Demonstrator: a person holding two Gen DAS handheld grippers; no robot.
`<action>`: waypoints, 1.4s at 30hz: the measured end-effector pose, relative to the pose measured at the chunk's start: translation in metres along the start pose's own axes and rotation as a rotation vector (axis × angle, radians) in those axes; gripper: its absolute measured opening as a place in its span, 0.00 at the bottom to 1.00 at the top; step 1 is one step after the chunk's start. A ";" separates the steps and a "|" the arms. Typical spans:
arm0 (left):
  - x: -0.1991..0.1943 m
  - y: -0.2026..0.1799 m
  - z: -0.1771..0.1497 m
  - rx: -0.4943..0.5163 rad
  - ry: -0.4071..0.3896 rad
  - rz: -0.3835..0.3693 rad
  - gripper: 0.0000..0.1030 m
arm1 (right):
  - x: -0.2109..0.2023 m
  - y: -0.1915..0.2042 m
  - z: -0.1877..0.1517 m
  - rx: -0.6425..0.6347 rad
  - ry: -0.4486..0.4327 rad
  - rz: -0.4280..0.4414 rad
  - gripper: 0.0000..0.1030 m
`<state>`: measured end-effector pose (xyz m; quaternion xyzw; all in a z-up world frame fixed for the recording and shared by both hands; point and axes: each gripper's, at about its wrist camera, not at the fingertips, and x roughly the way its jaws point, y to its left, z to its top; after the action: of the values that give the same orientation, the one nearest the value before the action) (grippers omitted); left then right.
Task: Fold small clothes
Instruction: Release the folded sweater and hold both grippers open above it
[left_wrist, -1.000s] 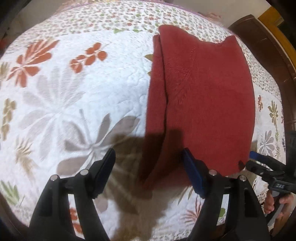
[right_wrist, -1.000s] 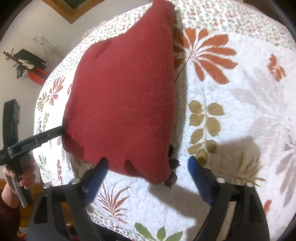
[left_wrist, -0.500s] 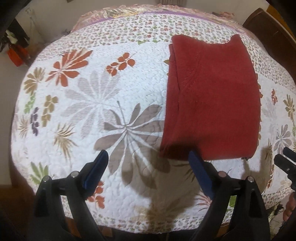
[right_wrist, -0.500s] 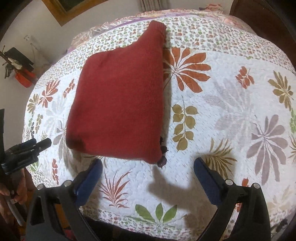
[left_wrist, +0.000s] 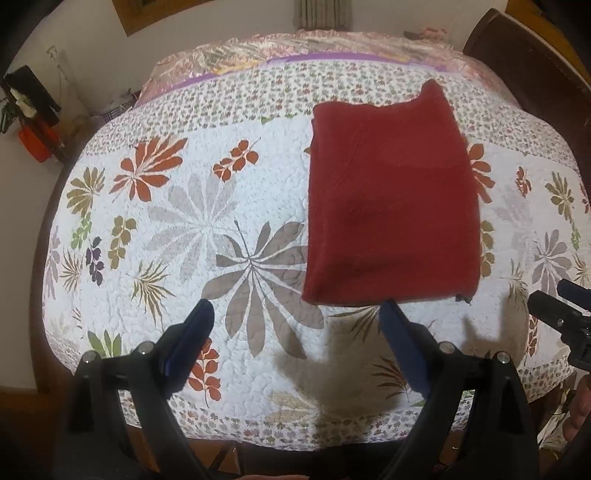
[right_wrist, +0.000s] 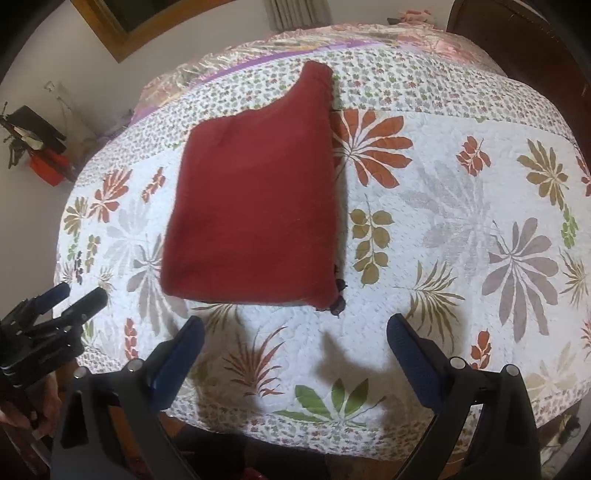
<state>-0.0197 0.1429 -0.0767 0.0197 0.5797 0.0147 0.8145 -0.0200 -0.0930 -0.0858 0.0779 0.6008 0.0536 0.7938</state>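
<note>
Red knit top (left_wrist: 391, 206) lay folded flat on flowery quilt (left_wrist: 229, 206), toward its right side. Looked soft, floppy, light — best pinched at near corners. Left gripper (left_wrist: 295, 334) and right gripper (right_wrist: 295, 345) hung wide apart, holding nothing, just short of top's near edge. Lots of bare quilt left of top.

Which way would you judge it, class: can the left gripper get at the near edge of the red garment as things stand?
Probably yes. The left gripper is open, the red garment lies flat on the quilt, and nothing sits between them.
</note>
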 end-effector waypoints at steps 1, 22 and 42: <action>-0.002 -0.001 -0.001 0.002 -0.001 0.002 0.88 | -0.002 0.001 -0.001 -0.001 -0.003 -0.005 0.96; -0.026 -0.001 -0.017 0.023 -0.009 0.034 0.88 | -0.017 0.019 -0.013 -0.028 -0.003 -0.070 0.96; -0.029 -0.002 -0.018 0.027 -0.019 0.059 0.88 | -0.018 0.020 -0.014 -0.022 -0.017 -0.089 0.96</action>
<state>-0.0461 0.1396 -0.0558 0.0480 0.5713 0.0305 0.8188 -0.0377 -0.0754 -0.0687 0.0427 0.5963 0.0240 0.8013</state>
